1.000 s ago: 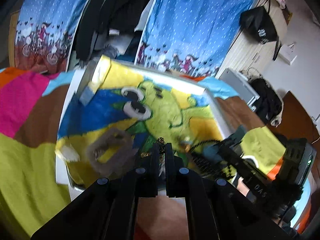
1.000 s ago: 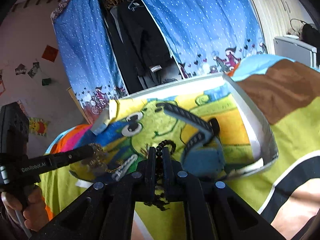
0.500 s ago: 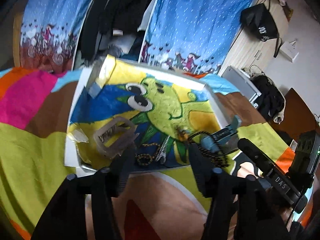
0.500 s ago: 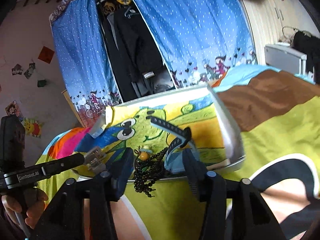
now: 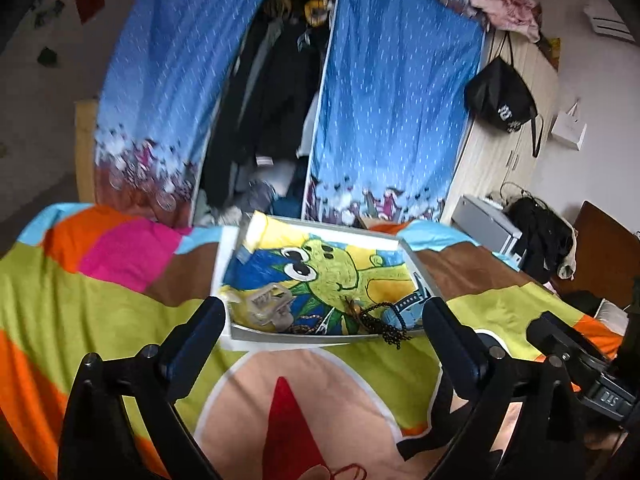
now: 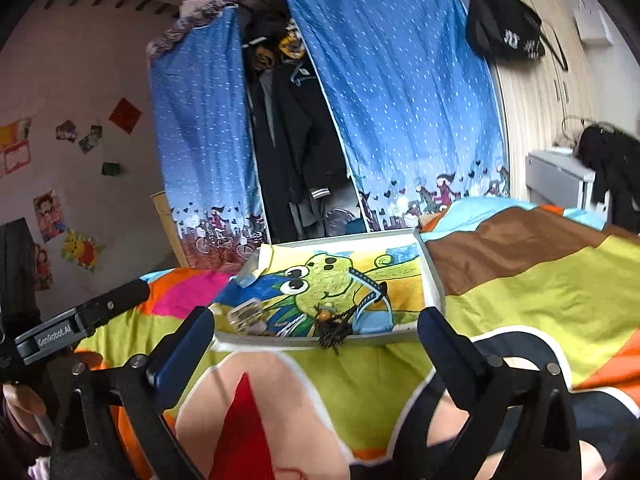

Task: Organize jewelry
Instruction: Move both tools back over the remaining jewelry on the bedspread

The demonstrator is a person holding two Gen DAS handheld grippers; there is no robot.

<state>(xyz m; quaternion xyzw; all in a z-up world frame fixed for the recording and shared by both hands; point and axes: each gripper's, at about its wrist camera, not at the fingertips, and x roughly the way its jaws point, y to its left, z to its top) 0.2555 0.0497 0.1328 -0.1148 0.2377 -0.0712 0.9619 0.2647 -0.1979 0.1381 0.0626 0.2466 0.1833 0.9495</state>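
Both of your grippers have let go and pulled back from the white tray point(image 5: 224, 272) since a second ago: then each was pinched on a piece over it, now each stands spread wide with nothing between its fingers. Your left gripper point(image 5: 322, 322) hangs over the bedspread point(image 5: 100, 308) on the near side of the tray, and your right gripper point(image 6: 316, 332) does the same, its frame also showing at the right edge of the left wrist view.

At the tray's near rim, the black bead strand point(image 5: 390, 326) lies bunched with its tail spilling over the edge onto the bedspread. Just behind it, inside the tray, sit an amber bead point(image 6: 325, 313), a thin gold chain point(image 5: 306, 317), a silvery clip point(image 5: 325, 322), a clear hair claw point(image 5: 270, 300) towards the left corner, and a blue-banded watch point(image 5: 408, 306) towards the right corner. All crowd the near end; the far end holds only the cartoon cloth lining point(image 5: 340, 264).

You seem close to finished with gathering: every piece visible is in the tray. What looks left is tucking the hanging beads inside, and perhaps spreading the heap out. Beyond the tray hang blue curtains point(image 5: 396, 120).
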